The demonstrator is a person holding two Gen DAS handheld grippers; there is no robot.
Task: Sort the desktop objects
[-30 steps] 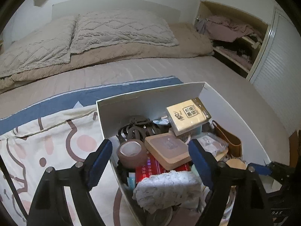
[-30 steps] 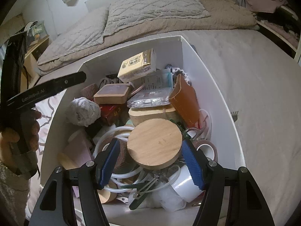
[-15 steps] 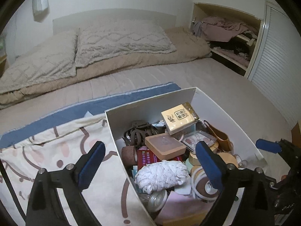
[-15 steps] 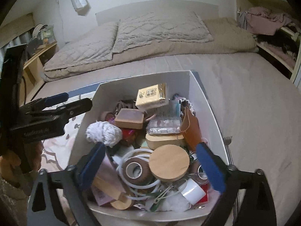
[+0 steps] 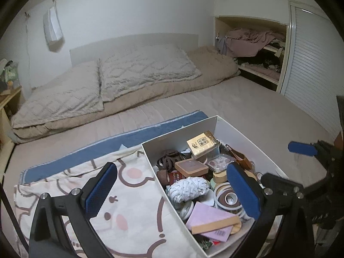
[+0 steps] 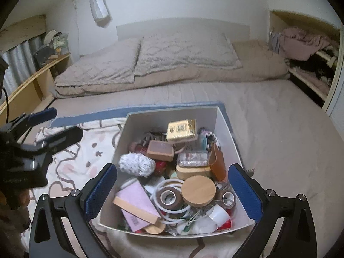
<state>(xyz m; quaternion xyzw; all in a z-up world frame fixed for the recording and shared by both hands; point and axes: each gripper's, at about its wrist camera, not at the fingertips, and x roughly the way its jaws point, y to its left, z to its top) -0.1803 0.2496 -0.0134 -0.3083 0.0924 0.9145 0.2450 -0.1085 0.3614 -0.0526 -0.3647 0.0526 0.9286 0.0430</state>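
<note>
Both grippers, left (image 5: 172,191) and right (image 6: 173,190), gaped wide and empty over the full box (image 6: 225,126) at the bed's (image 6: 279,133) near edge; the left jaws had just been opening.

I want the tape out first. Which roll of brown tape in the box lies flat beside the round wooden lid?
The brown tape roll inside the white ring, touching the round wooden lid on its left. Another roll sits on the lid's right, more upright; a third is up by the box's left wall.

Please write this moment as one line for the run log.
left gripper: open, jaws just opened, empty | right gripper: open, jaws just opened, empty | white box: on bed, full of small objects
</note>
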